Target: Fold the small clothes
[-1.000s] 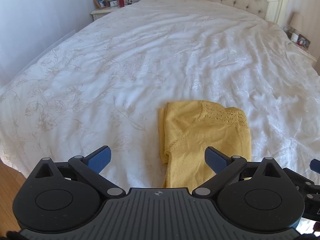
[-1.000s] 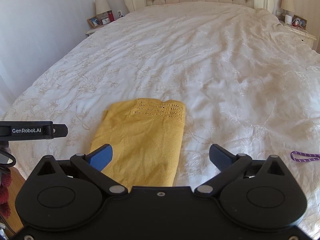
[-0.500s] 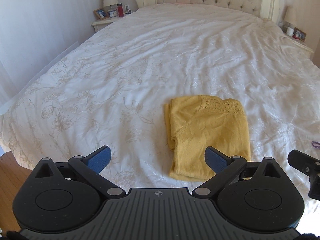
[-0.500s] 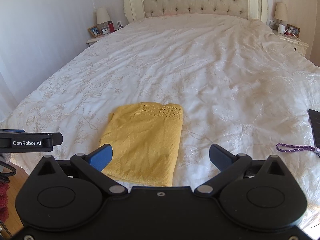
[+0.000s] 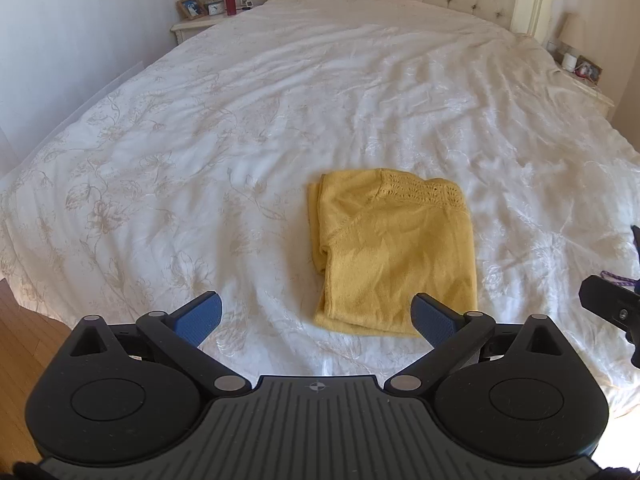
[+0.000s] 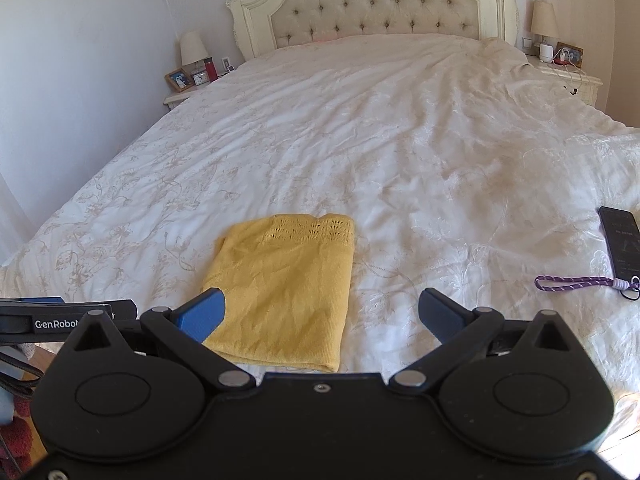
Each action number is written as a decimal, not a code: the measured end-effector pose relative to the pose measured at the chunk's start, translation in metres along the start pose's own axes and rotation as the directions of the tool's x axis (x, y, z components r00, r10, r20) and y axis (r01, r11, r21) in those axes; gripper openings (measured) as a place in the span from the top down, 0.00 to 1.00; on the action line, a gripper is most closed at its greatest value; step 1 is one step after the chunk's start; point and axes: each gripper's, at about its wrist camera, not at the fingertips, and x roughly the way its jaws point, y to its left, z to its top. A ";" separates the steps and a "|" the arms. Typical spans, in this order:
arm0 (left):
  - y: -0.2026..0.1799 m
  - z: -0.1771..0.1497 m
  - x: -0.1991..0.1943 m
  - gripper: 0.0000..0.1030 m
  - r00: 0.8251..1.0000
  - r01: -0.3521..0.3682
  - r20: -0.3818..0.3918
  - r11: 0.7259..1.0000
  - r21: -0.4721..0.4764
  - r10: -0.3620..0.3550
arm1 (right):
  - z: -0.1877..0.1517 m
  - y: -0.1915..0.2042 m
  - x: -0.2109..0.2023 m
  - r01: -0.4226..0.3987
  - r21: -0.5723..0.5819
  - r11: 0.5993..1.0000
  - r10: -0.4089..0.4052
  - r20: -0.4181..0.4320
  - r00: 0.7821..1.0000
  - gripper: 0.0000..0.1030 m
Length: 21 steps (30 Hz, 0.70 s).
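**Two spread grippers above one folded yellow knit on a bed**

Nearest the cameras: the left gripper (image 5: pixel 318 316) and the right gripper (image 6: pixel 321 311), each with its two blue-padded fingers spread wide and nothing between them; neither touches cloth. One gripper per hand, two in all.

Just beyond the fingers lies the single piece of clothing in view, a yellow knitted top (image 5: pixel 394 252), resting flat on the white bedspread (image 5: pixel 200 140) near the foot of the bed. It already forms a compact rectangle of several layers, with an openwork band (image 6: pixel 314 229) along its far edge and looser layered edges showing on its left side (in the left wrist view). Judged from its drape and knit, it is light, soft and limp, not slippery and not fragile, though the openwork could snag on a fingertip. It will sag if lifted at one point, so the likely best hold is at two corners of one edge, one gripper to each, pinching all layers together; the near corners lie closest to the fingers.

To the right, well apart from the top: one dark phone (image 6: pixel 620 240) and one purple cord (image 6: pixel 576 280) attached near its lower end.

Farthest: one tufted headboard (image 6: pixel 376 4), two nightstands, two lamps (one per side).
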 end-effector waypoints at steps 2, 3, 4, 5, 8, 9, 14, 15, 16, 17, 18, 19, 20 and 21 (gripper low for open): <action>0.000 -0.003 0.001 0.00 1.000 -0.005 -0.009 1.000 0.002 0.005 | -0.001 0.000 0.000 -0.001 -0.001 1.000 0.001 -0.006 1.000 0.01; -0.001 -0.004 0.002 0.00 1.000 -0.005 -0.013 1.000 0.003 0.006 | -0.001 0.001 0.000 0.000 -0.002 1.000 0.000 -0.007 1.000 0.01; 0.000 -0.005 0.003 0.00 1.000 -0.005 -0.019 1.000 0.003 0.005 | -0.002 0.001 0.000 0.003 -0.003 1.000 -0.003 -0.009 1.000 0.01; 0.000 -0.006 0.004 0.00 1.000 -0.005 -0.023 1.000 0.003 0.005 | -0.003 0.002 0.000 0.004 -0.005 1.000 -0.004 -0.012 1.000 0.01; 0.002 -0.008 0.006 0.00 0.999 0.000 -0.038 1.000 -0.006 0.000 | -0.005 0.002 0.002 0.009 -0.006 1.000 -0.009 -0.028 1.000 0.01; 0.003 -0.009 0.007 0.00 0.999 0.004 -0.043 1.000 -0.011 -0.005 | -0.005 0.003 0.002 0.010 -0.006 1.000 -0.010 -0.033 0.999 0.01; 0.004 -0.010 0.009 0.01 0.998 0.004 -0.057 1.000 -0.009 -0.005 | -0.007 0.005 0.006 0.031 0.000 1.000 -0.031 -0.059 0.998 0.01; 0.004 -0.010 0.010 0.01 0.998 0.003 -0.058 1.000 -0.006 -0.003 | -0.007 0.004 0.007 0.035 0.001 0.999 -0.034 -0.064 0.997 0.01; 0.003 -0.010 0.010 0.01 0.998 0.001 -0.059 1.000 -0.002 -0.001 | -0.008 0.004 0.008 0.042 0.004 0.999 -0.042 -0.071 0.997 0.01; 0.003 -0.010 0.010 0.01 0.998 -0.001 -0.059 1.000 0.001 0.001 | -0.007 0.004 0.009 0.050 0.006 0.999 -0.049 -0.077 0.996 0.01; 0.003 -0.010 0.010 0.01 0.998 -0.003 -0.059 1.000 0.003 0.003 | -0.007 0.004 0.009 0.056 0.007 0.998 -0.055 -0.081 0.995 0.01; 0.002 -0.010 0.011 0.01 0.998 -0.005 -0.060 1.000 0.004 0.005 | -0.007 0.004 0.010 0.059 0.007 0.998 -0.059 -0.085 0.995 0.01; 0.002 -0.009 0.011 0.01 0.998 -0.007 -0.059 1.000 0.006 0.007 | -0.007 0.004 0.011 0.061 0.007 0.998 -0.061 -0.088 0.994 0.01; 0.001 -0.008 0.011 0.01 0.998 -0.008 -0.058 1.000 0.007 0.009 | -0.007 0.004 0.012 0.064 0.007 0.998 -0.063 -0.089 0.994 0.01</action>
